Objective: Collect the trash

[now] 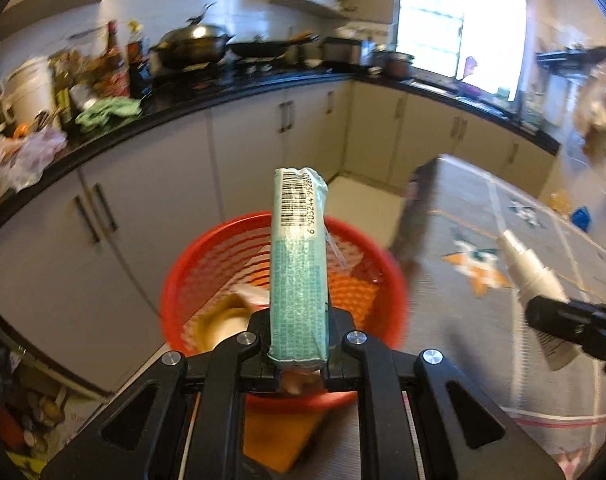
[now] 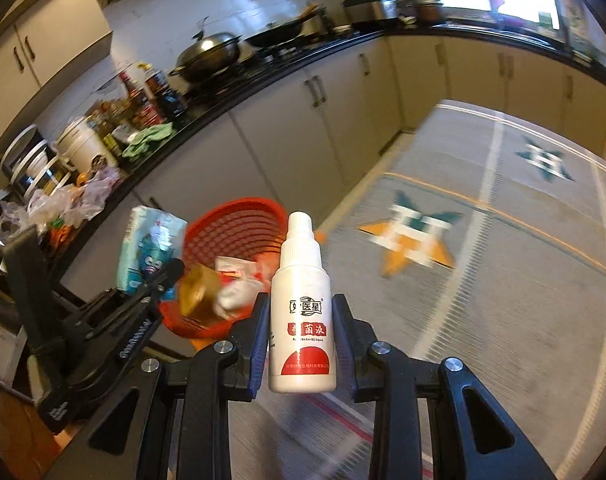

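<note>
My left gripper [image 1: 299, 330] is shut on a teal tissue packet [image 1: 299, 264] and holds it upright over the red mesh trash basket [image 1: 191, 276]. The basket holds several pieces of trash. My right gripper [image 2: 301, 340] is shut on a white spray bottle [image 2: 301, 320] with red print, held upright to the right of the basket [image 2: 239, 220]. In the left wrist view the bottle [image 1: 531, 268] and the right gripper [image 1: 575, 320] show at the right edge. In the right wrist view the left gripper [image 2: 159, 280] with the packet [image 2: 149, 244] shows at the left.
A black kitchen counter [image 1: 239, 92] over white cabinets [image 1: 175, 184] runs behind the basket, crowded with woks, bottles, a green cloth and plastic bags. A grey patterned cloth with star shapes [image 2: 483, 220] covers the surface to the right.
</note>
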Motion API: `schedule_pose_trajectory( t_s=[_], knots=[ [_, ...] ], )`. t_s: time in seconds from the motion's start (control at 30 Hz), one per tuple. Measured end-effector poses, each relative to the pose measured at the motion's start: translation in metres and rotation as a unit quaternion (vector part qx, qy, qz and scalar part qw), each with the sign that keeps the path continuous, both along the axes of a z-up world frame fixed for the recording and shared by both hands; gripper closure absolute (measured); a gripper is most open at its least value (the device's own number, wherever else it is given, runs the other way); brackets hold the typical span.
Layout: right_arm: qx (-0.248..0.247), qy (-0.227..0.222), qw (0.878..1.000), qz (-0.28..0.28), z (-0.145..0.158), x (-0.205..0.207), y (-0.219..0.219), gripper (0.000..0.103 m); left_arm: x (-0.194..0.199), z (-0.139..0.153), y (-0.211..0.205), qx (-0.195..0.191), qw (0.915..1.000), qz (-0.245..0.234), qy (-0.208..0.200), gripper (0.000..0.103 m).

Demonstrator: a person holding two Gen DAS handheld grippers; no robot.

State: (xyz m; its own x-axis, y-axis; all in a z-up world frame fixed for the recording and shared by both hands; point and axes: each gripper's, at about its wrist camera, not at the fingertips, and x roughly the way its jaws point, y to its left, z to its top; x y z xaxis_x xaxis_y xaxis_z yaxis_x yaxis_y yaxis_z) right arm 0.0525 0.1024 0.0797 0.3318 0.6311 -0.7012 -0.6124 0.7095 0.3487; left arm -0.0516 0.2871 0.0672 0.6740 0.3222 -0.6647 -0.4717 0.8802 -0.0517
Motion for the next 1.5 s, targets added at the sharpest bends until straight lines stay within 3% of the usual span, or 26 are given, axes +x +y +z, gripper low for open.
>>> schedule_pose_trajectory(
  t_s=[0.3, 0.37, 0.4, 0.43, 0.5, 0.63, 0.77, 0.93, 1.0, 1.2, 1.4, 1.5],
  knots=[
    [0.005, 0.033, 0.998, 0.046, -0.017, 0.022, 0.093, 0.070, 0.015, -0.029, 0.051, -0.023, 0.9988, 0.023, 0.037, 0.091],
    [0.002, 0.037, 0.998, 0.043, -0.023, 0.027, 0.103, 0.069, 0.019, -0.031, 0.054, -0.028, 0.9986, 0.023, 0.038, 0.086],
    [0.003, 0.039, 0.998, 0.042, -0.025, 0.030, 0.106, 0.066, 0.020, -0.032, 0.055, -0.030, 0.9987, 0.020, 0.037, 0.076],
    [0.004, 0.044, 0.998, 0.042, -0.027, 0.031, 0.108, 0.062, 0.021, -0.032, 0.055, -0.031, 0.9987, 0.020, 0.037, 0.059],
    [0.009, 0.049, 0.998, 0.042, -0.029, 0.033, 0.108, 0.052, 0.018, -0.031, 0.056, -0.027, 0.9990, 0.022, 0.028, 0.047],
    [0.008, 0.027, 0.999, 0.035, -0.022, 0.028, 0.100, 0.052, 0.015, -0.027, 0.052, -0.021, 0.9992, 0.024, 0.023, 0.046],
    [0.008, -0.001, 1.000, 0.027, -0.007, 0.011, 0.077, 0.048, -0.001, -0.014, 0.041, -0.002, 0.9994, 0.035, 0.008, 0.041],
    [-0.001, -0.064, 0.998, -0.003, 0.012, -0.025, 0.032, 0.032, -0.040, 0.010, 0.005, 0.048, 0.9978, 0.039, -0.026, 0.016],
    [-0.003, -0.084, 0.996, -0.018, 0.016, -0.044, 0.009, 0.026, -0.056, 0.015, -0.014, 0.071, 0.9964, 0.032, -0.035, 0.010],
    [-0.040, -0.147, 0.984, -0.088, 0.014, -0.100, -0.057, 0.018, -0.087, 0.019, -0.071, 0.122, 0.9919, 0.015, -0.031, 0.005],
    [-0.073, -0.198, 0.965, -0.157, 0.013, -0.142, -0.109, 0.013, -0.112, 0.012, -0.118, 0.128, 0.9910, -0.002, -0.038, 0.001],
    [-0.075, -0.207, 0.961, -0.170, 0.013, -0.156, -0.125, 0.012, -0.117, 0.009, -0.130, 0.133, 0.9903, -0.022, -0.033, 0.001]
  ],
)
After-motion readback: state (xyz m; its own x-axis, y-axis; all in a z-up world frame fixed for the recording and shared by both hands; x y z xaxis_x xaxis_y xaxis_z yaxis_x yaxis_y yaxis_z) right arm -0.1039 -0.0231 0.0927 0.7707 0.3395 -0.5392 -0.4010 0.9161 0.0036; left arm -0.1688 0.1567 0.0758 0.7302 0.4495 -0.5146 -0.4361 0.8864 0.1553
